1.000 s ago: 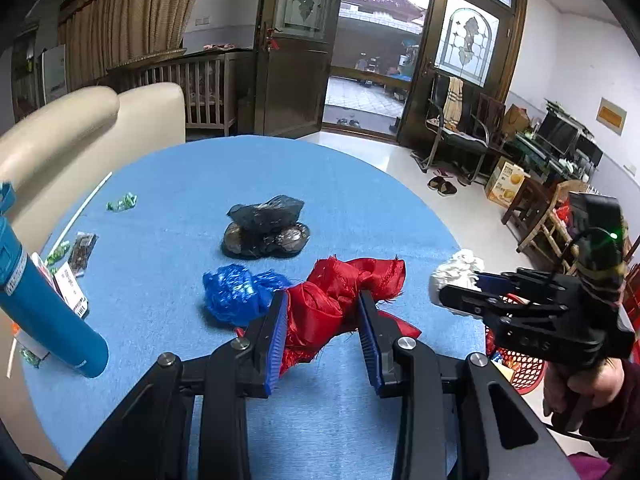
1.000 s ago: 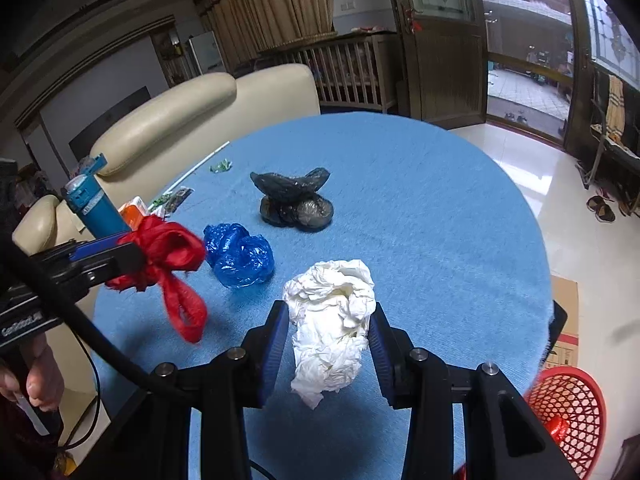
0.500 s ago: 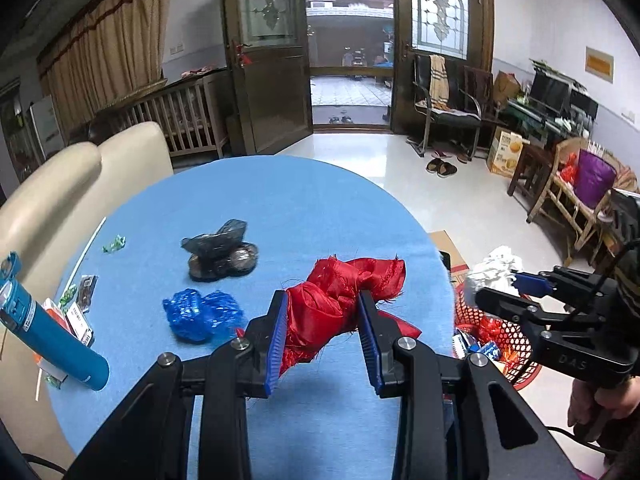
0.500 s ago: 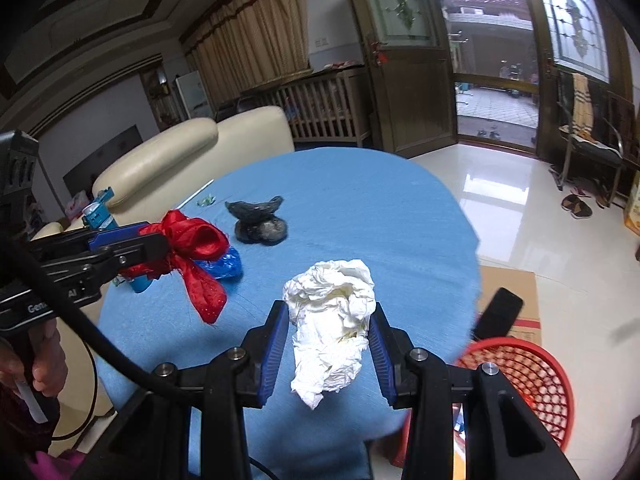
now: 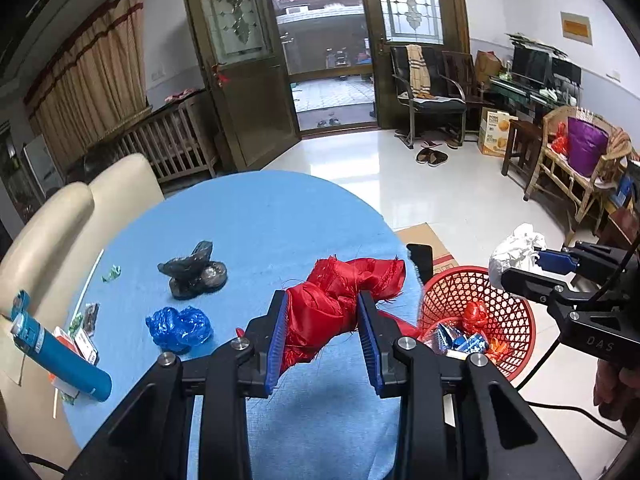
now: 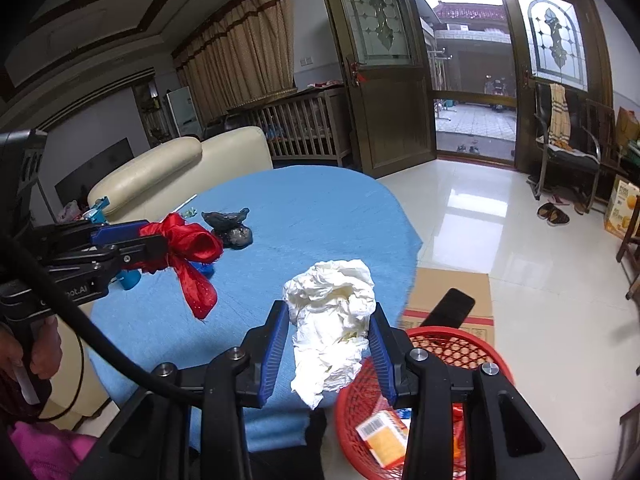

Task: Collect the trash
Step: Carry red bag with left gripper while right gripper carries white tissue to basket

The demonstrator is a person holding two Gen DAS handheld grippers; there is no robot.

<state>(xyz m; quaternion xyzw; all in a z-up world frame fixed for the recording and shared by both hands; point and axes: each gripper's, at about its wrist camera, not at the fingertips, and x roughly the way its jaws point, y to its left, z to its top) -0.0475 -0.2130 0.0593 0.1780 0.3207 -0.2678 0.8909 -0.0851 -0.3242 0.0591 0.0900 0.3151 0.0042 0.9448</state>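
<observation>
Left wrist view: the left gripper (image 5: 325, 330) is clamped on one crumpled red cloth (image 5: 340, 300), both blue pads pressing its sides, held above the near part of the round blue table (image 5: 260, 216). On the table lie one black bag bundle (image 5: 192, 270), one blue plastic wad (image 5: 178, 328), one blue cylinder (image 5: 60, 356) on its side at the left edge, a few small wrappers (image 5: 90, 318) beside it, one green sweet wrapper (image 5: 111, 273) and one thin white stick (image 5: 90, 276). One red mesh basket (image 5: 504, 312) stands on the floor just beside the table's right edge, with several pieces of packaging inside; exact count cannot be told. One flat cardboard sheet (image 5: 428, 236) lies behind the basket. The right gripper (image 5: 520, 264) shows at the right, closed on one white paper wad (image 5: 514, 250), above the basket's far rim. Right wrist view: the right gripper (image 6: 329, 338) grips the white paper wad (image 6: 332, 320) between both pads; the wad hangs over the table's edge, next to the red mesh basket (image 6: 456, 344) below right. The left gripper (image 6: 154, 242) is at the left, holding the red cloth (image 6: 188, 252) above the table (image 6: 320, 208), one tail dangling. One black bag bundle (image 6: 232, 226) lies behind it. One cream sofa (image 6: 180, 168) stands beyond the table. One hand (image 6: 44, 348) holds the left gripper's handle.
</observation>
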